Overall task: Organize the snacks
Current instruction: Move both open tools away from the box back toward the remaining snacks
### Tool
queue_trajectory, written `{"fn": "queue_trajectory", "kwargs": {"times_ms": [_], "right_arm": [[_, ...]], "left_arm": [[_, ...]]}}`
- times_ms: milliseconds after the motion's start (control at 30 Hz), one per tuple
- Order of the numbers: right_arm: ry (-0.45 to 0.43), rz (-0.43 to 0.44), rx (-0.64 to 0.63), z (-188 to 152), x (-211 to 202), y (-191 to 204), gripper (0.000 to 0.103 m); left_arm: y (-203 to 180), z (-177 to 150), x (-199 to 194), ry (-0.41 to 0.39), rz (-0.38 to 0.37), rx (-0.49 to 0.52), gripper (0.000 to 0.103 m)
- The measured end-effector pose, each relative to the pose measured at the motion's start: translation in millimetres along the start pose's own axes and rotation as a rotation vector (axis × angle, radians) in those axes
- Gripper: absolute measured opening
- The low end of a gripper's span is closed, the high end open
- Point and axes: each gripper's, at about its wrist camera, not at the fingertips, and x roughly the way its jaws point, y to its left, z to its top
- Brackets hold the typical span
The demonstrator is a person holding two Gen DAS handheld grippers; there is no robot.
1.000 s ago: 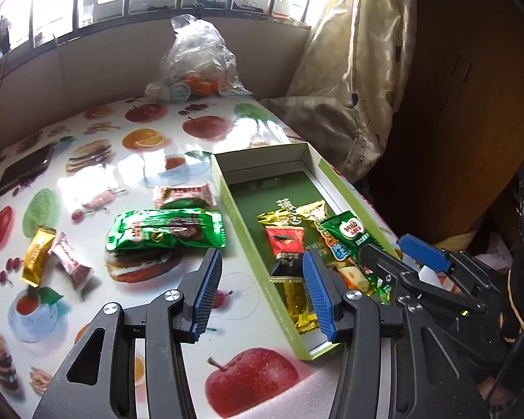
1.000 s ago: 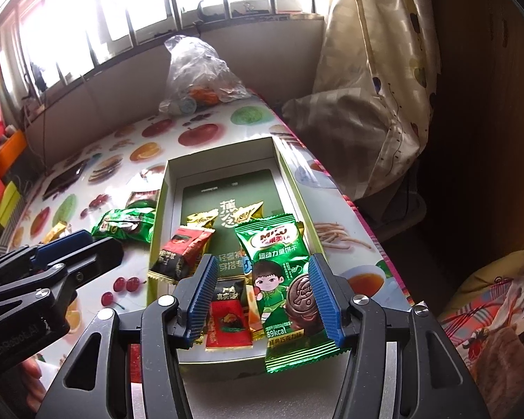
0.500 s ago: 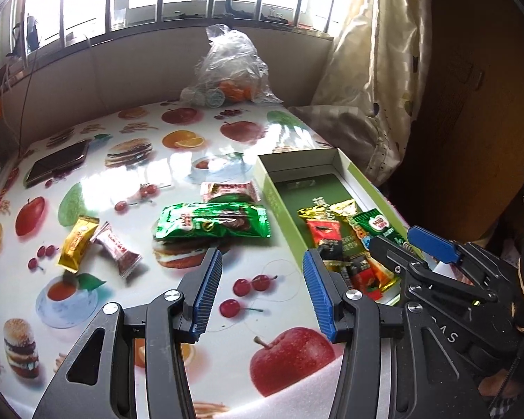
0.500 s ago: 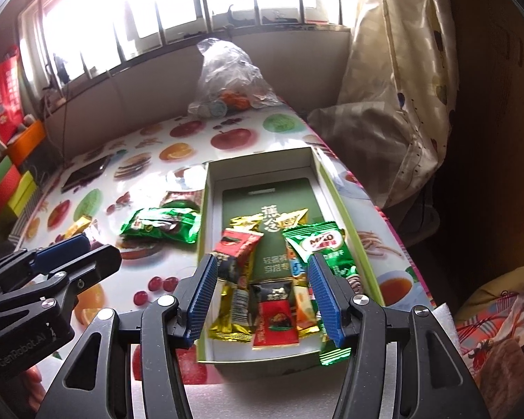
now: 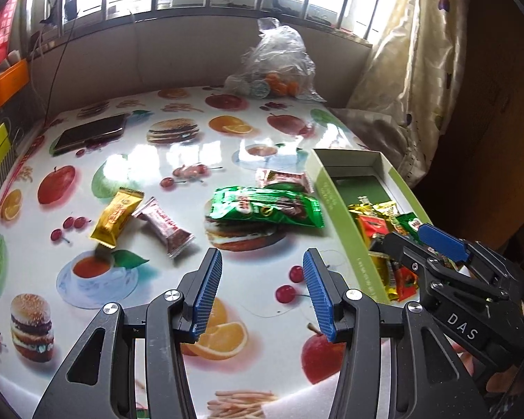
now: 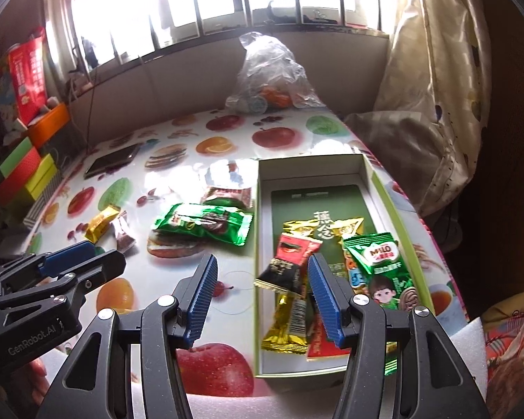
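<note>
My left gripper point(image 5: 262, 289) and right gripper point(image 6: 258, 300) both gape, nothing held. Next out, long green snack pack point(image 5: 265, 207) lies on table point(image 5: 157, 160) just beside the box point(image 5: 335, 209); light, crinkly, slippery foil, so I'd pinch mid-body across the narrow width

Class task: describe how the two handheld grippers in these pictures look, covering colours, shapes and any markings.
Both the left gripper and the right gripper are black angular frames with silver screws and two ribbed blue pads. The left body reads GenRobot.AI in white; the right body reads DAS.
</note>
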Motion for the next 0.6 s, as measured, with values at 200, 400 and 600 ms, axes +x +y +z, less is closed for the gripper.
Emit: {"fn": "queue_trajectory", "kwargs": {"times_ms": [200, 400, 600], "right_arm": [[0.018, 0.035, -0.043, 3, 11, 16, 0.054], [0.036, 0.066, -0.103, 10, 25, 32, 0.054], [0.059, 0.095, -0.152, 18, 43, 45, 0.054]], "left_arm": [[22, -1, 0, -0.002, 0.027, -0.030, 0.050], [50, -1, 5, 0.006, 0.063, -0.072, 0.050], [84, -2, 8, 0.007, 0.100, -0.128, 0.050]]}}
